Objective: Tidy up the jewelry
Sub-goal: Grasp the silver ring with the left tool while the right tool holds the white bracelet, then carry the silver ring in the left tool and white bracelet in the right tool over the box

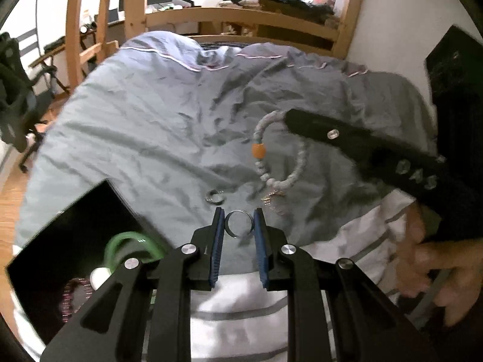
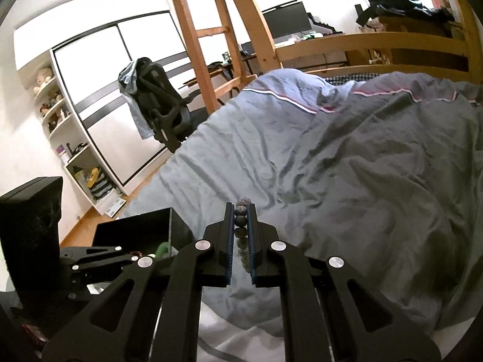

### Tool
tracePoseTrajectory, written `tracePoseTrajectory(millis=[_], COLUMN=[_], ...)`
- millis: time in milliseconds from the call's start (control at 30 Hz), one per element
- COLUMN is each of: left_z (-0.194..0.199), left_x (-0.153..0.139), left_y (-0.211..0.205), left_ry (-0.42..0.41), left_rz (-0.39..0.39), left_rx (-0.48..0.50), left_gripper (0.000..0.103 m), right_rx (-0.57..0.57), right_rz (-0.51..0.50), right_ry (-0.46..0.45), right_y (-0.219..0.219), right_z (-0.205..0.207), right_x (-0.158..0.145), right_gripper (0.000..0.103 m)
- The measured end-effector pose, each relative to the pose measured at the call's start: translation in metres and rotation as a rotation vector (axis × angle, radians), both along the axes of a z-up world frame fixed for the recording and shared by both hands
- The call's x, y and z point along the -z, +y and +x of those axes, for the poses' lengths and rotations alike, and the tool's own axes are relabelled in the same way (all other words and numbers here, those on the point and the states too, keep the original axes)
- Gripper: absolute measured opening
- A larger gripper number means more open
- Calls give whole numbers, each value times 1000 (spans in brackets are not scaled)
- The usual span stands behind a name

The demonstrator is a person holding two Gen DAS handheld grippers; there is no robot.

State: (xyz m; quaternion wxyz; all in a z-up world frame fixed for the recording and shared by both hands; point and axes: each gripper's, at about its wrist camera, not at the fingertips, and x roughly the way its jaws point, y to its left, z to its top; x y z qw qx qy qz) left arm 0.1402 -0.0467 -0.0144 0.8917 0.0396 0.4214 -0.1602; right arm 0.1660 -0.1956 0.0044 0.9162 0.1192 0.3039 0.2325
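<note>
In the left wrist view my left gripper (image 1: 238, 221) is shut on a silver ring (image 1: 238, 223), held above the grey-blue duvet (image 1: 145, 126). My right gripper (image 1: 289, 119) reaches in from the right, shut on a grey beaded bracelet (image 1: 297, 163) with an orange bead (image 1: 259, 150), which hangs in the air. In the right wrist view the right gripper (image 2: 241, 211) pinches the bracelet's grey beads (image 2: 241, 220) between its pads. A second silver ring (image 1: 215, 196) and a small gold piece (image 1: 271, 197) lie on the duvet. A black box (image 1: 72, 235) at lower left holds a green bangle (image 1: 129, 247) and a pink beaded bracelet (image 1: 71, 298).
A wooden bunk-bed frame (image 1: 241, 15) and ladder (image 2: 208, 36) stand behind the bed. An office chair (image 2: 160, 105) and a white shelf unit (image 2: 69, 138) are to the left. A striped white cloth (image 1: 241, 301) lies under the grippers. The black box also shows in the right wrist view (image 2: 135, 226).
</note>
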Motion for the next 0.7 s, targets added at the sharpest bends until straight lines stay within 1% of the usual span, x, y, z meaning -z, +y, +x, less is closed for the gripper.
tracePoseTrajectory(millis=[67, 167, 300, 400, 567, 700], left_z=[-2, -5, -10, -16, -26, -31], left_x=[-3, -9, -19, -26, -30, -34], left_y=[7, 21, 34, 42, 59, 78], left_ry=[-6, -3, -23, -35, -40, -40], left_rz=[28, 21, 24, 30, 36, 24], left_rx=[-16, -37, -62, -75, -95, -130], left_gripper=[19, 19, 19, 19, 19, 19], right_rx=[-5, -19, -44, -57, -87, -116], right_rz=[-4, -14, -20, -33, -44, -59], right_ry=[-13, -35, -51, -62, -61, -64], right_y=[3, 9, 19, 28, 49, 68], right_z=[-2, -7, -12, -15, -16, -19], right_x=[-5, -13, -20, -23, -22, -21], right_gripper=[9, 9, 9, 9, 9, 9])
